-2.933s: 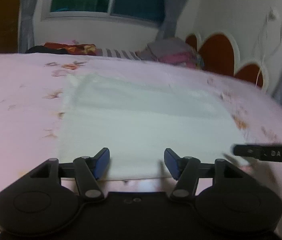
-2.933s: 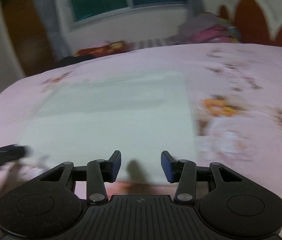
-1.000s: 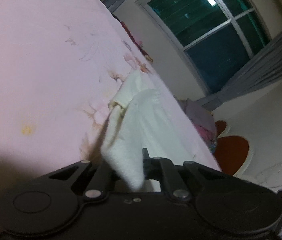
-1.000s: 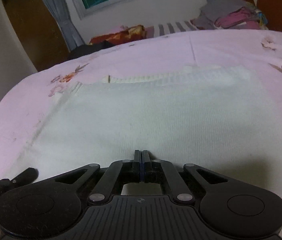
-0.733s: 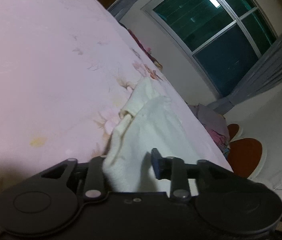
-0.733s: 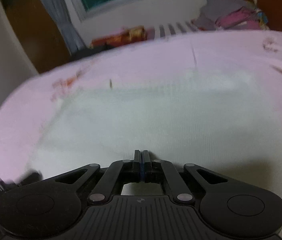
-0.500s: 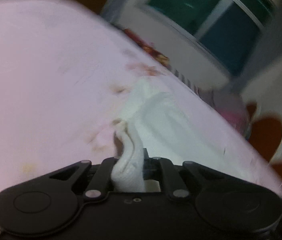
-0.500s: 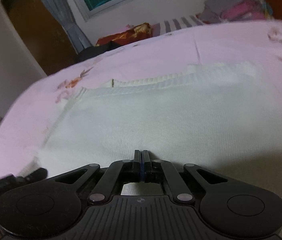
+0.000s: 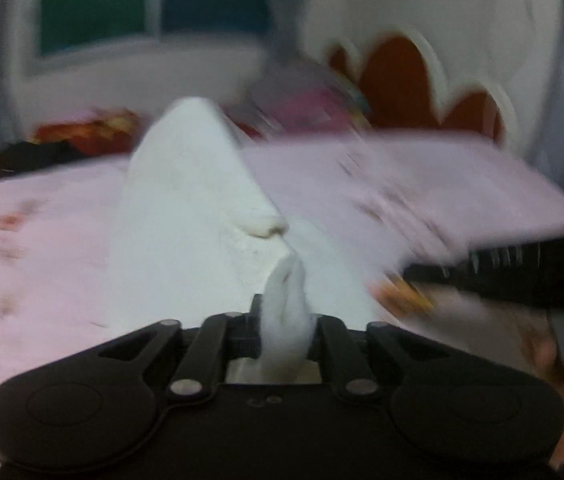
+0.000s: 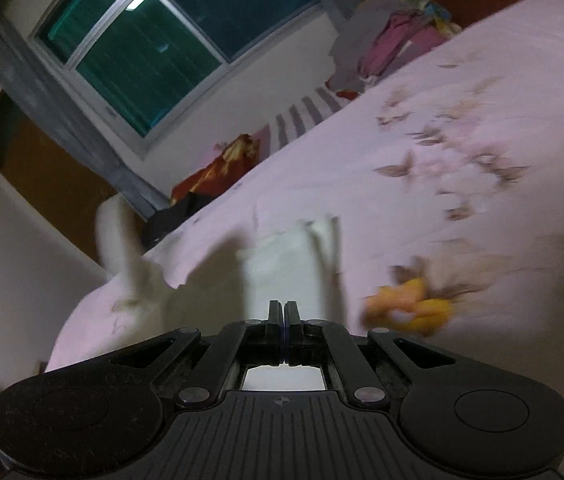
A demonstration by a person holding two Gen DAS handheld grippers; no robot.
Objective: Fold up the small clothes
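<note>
While both grippers clamp | white garment [image 9: 186, 216] pinched between fingers [image 9: 324, 340], lifted

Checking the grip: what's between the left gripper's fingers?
A bunched fold of the white garment, pinched in the left gripper; it shows in the left wrist view.

We saw a bed [image 10: 462, 128] with a pink floral sheet filling most of both views. Behind it was a window [image 10: 170, 36] with dark teal panes, a white frame and a ceiling light reflected in the glass, plus grey curtains [image 10: 54, 108] at its side. Walls were off-white, with a brown door [image 10: 38, 172] left of the window. A scalloped headboard [image 9: 402, 80], red-brown with white trim, stood on the right. Piled clothes [image 10: 390, 36] sat at the bed's far edge. Lighting was dim.
</note>
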